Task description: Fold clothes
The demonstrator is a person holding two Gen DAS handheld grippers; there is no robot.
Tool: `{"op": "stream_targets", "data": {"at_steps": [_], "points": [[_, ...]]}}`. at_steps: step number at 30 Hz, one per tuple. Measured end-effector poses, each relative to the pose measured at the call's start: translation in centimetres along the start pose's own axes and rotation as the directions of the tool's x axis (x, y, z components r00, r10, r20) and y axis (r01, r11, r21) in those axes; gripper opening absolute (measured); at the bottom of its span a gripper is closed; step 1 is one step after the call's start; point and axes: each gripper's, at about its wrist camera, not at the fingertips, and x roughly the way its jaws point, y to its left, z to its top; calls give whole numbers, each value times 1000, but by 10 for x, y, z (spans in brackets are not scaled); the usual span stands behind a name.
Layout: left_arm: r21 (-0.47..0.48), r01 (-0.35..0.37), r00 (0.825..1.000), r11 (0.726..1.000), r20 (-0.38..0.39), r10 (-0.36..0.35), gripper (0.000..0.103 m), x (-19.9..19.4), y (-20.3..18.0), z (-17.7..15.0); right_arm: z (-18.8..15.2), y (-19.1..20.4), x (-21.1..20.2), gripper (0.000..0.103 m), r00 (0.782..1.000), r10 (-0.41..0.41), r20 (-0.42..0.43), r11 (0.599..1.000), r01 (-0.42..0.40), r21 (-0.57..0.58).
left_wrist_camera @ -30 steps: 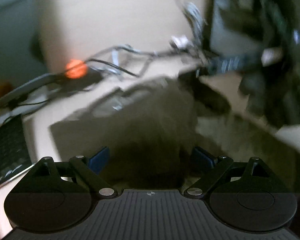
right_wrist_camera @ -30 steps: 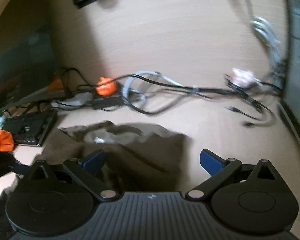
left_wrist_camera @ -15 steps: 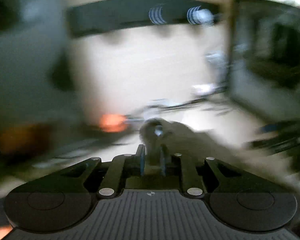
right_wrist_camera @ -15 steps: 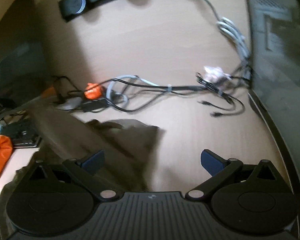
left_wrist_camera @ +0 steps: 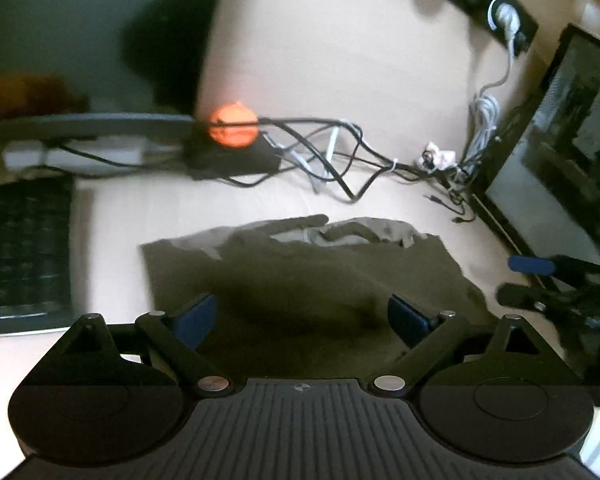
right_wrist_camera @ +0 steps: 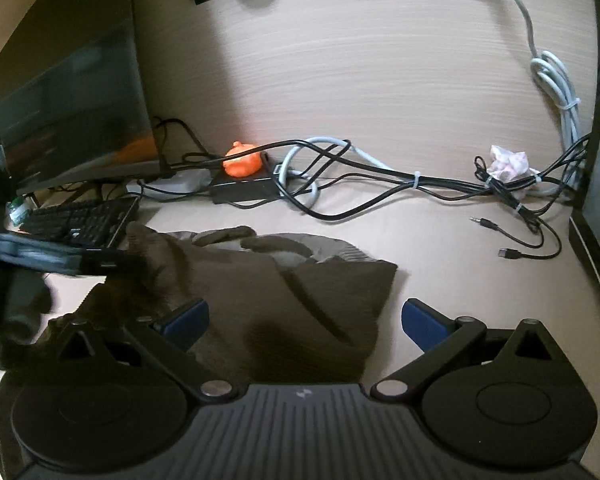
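Left gripper point(left_wrist_camera: 300, 316), jaws opening with nothing clamped, is held above the olive garment point(left_wrist_camera: 300, 276), whose long axis is laid left-to-right across lower centre frame.

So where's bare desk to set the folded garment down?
Bare desk lies right of the olive garment, bounded by the loose plug leads and the dark case. A narrower strip runs between garment and keyboard. The cable tangle behind is crowded.

Olive-brown garment point(left_wrist_camera: 300, 280) lies folded, roughly rectangular, flat on the pale wood worktop point(left_wrist_camera: 260, 208). Far edge rumpled w/ lighter lining point(right_wrist_camera: 292, 256) showing; near part in shadow.
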Motion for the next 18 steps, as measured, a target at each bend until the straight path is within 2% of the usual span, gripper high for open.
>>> {"op": "stream_targets", "data": {"at_steps": [2, 3, 4, 5, 6, 10, 12, 13, 15, 16, 17, 18], "points": [[-20, -12, 1000, 1000, 2, 12, 92, 21, -3, 1, -3, -1, -1, 103, 1000, 0, -7, 1000, 0, 16], [-19, -15, 1000, 1000, -3, 15, 65, 27, -6, 2, -5, -2, -2, 103, 1000, -3, -13, 1000, 4, 26], [-9, -12, 1000, 1000, -17, 12, 47, 31, -11, 3, -7, -5, -3, 103, 1000, -8, -16, 999, 8, 35], [2, -9, 999, 1000, -31, 9, 33, 35, -16, 4, -8, -7, -4, 103, 1000, -12, -14, 999, 13, 42], [21, -1, 1000, 1000, -30, 1, 26, 33, -23, 7, -8, -9, -5, 103, 1000, -17, -12, 999, 18, 50], [109, 15, 997, 994, 69, -23, 24, -32, -56, 29, -4, -7, -10, 103, 1000, 4, 27, 998, -6, 59], [142, -23, 993, 990, 118, 6, 24, -65, -62, 34, -1, 1, -5, 103, 999, 25, 32, 999, -27, 47], [152, -52, 991, 987, 131, 32, 25, -76, -60, 32, 0, 6, -2, 103, 999, 31, 25, 999, -32, 40], [153, -125, 987, 980, 123, 107, 37, -86, -48, 22, 0, 15, 5, 103, 999, 43, 12, 999, -43, 25], [142, -182, 980, 973, 110, 168, 41, -85, -38, 15, 0, 20, 6, 103, 999, 49, 8, 999, -49, 15], [129, -252, 966, 959, 93, 241, 50, -83, -28, 8, 0, 23, 4, 103, 998, 57, 10, 998, -57, 3], [111, -296, 954, 949, 78, 289, 53, -81, -20, 1, 0, 27, 3, 103, 998, 65, 13, 998, -65, -9]]}}
